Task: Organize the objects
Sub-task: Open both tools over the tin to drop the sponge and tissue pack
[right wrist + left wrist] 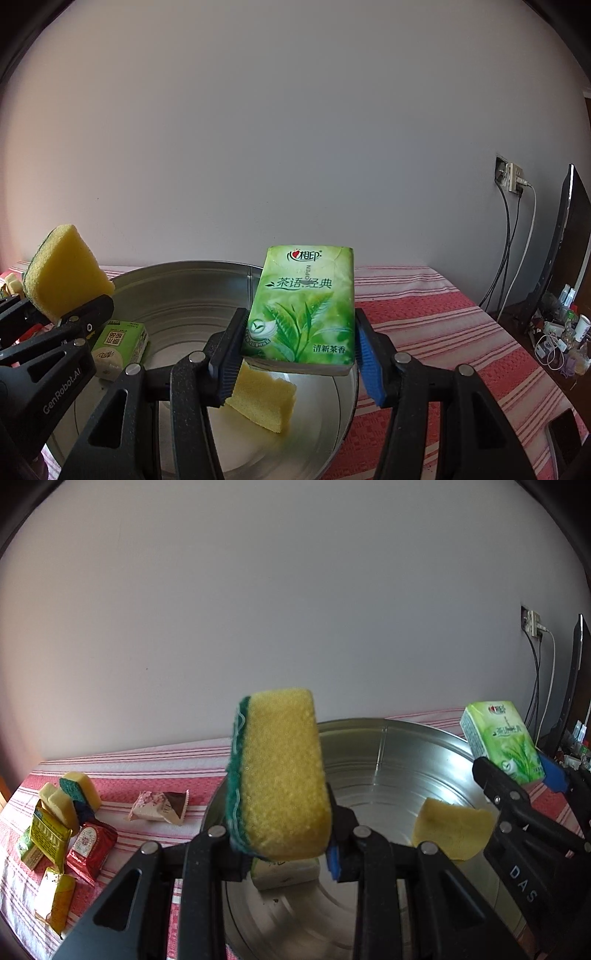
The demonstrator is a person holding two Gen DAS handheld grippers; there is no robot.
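both grippers hover over the round silver metal basin (177,295): left gripper (280,834) clamped on a yellow-and-green sponge (284,775), upright; right gripper (299,350) clamping a green tissue pack (303,306). basin lies directly below and just beyond both.

left gripper (282,843): black jaws closed tight on a yellow and green sponge (280,775), held upright between the pads, pointing somewhat downward. right gripper (295,363): blue-padded jaws partly apart, clamped on both sides of a green tissue pack (301,310), tilted slightly downward. both grippers side by side
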